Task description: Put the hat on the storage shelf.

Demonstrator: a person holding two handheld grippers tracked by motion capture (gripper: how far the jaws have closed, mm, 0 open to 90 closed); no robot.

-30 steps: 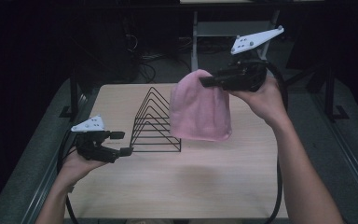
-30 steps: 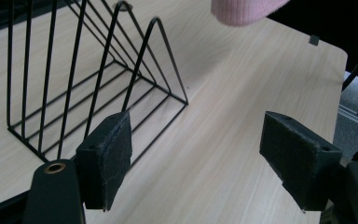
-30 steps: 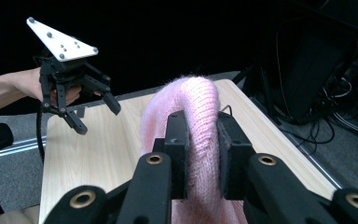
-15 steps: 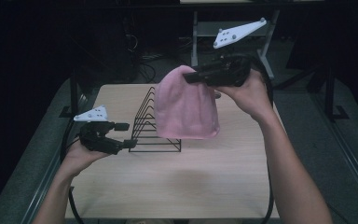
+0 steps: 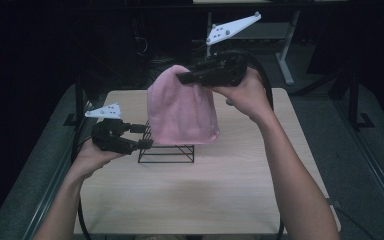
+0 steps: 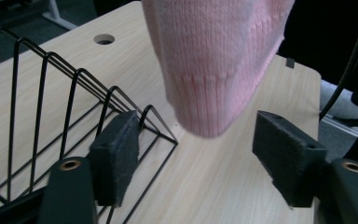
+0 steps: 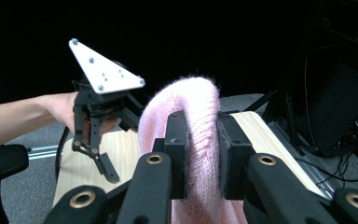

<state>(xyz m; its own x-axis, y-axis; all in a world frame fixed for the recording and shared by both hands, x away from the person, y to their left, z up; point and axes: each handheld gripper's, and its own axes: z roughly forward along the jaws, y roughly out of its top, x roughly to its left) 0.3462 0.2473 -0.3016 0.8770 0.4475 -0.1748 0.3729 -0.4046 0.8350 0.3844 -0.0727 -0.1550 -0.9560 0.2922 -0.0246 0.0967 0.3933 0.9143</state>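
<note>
The pink knit beanie (image 5: 182,107) is held clamped at its crown by the right gripper (image 5: 190,76), hanging over the wire rack (image 5: 166,152); the left gripper (image 5: 141,136), jaws wide but lately closing with nothing between them, is placed just left of the hem.

Light wood table (image 5: 195,200) with round hole near far corner – black wire rack (image 5: 166,150) stands on it, left of middle – rest bare

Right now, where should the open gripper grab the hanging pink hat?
Take the ribbed hem of the pink knit beanie, coming in level from its left side. The hem hangs free above the table, the left gripper faces it with open jaws, and the right gripper pinches the crown.
</note>
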